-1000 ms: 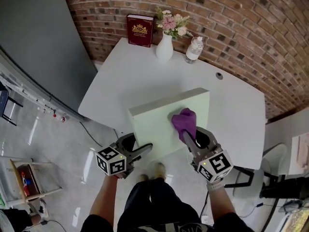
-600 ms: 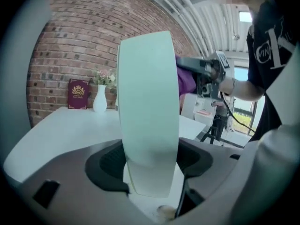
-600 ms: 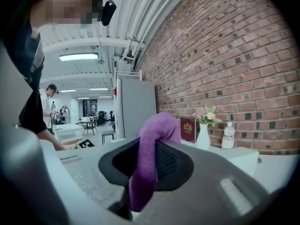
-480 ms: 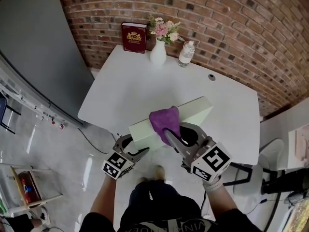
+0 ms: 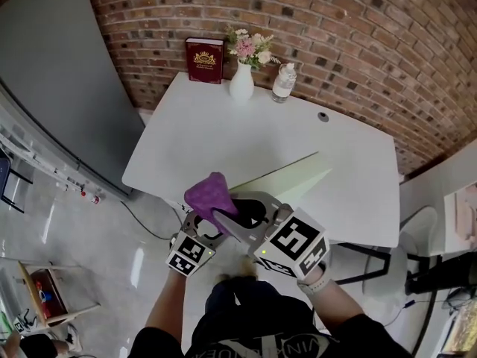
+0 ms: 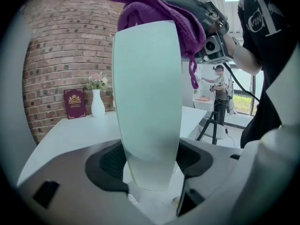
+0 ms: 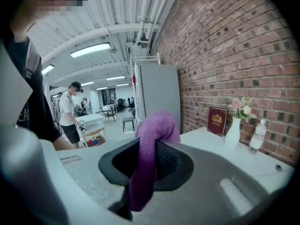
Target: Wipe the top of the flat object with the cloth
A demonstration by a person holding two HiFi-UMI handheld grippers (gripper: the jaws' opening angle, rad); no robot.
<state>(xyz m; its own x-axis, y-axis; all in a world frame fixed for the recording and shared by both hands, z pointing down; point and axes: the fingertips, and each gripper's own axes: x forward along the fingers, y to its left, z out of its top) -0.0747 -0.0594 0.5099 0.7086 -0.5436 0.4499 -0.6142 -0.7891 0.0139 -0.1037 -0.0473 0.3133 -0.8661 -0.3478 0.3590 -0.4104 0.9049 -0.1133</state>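
The flat object is a pale green board [image 5: 292, 176], tipped up on its long edge over the white table [image 5: 223, 121]. My left gripper [image 5: 204, 227] is shut on the board's near end. In the left gripper view the board [image 6: 147, 102] stands upright between the pads. My right gripper [image 5: 228, 218] is shut on a purple cloth [image 5: 208, 192], which lies over the board's near upper edge. The cloth [image 6: 157, 11] drapes over the board's top, with the right gripper [image 6: 212, 32] behind it. In the right gripper view the cloth [image 7: 151, 146] hangs out from between the jaws of the right gripper [image 7: 150, 162].
At the table's far edge stand a dark red book [image 5: 203, 60], a white vase of flowers [image 5: 241, 80] and a small clear bottle [image 5: 282, 82]. A grey panel [image 5: 52, 73] rises at the left, a brick wall behind. A white chair [image 5: 417, 237] is at the right.
The board has gone from lying flat to standing on its edge as the left gripper rolled. The right gripper carried the cloth left and up to the board's near end.
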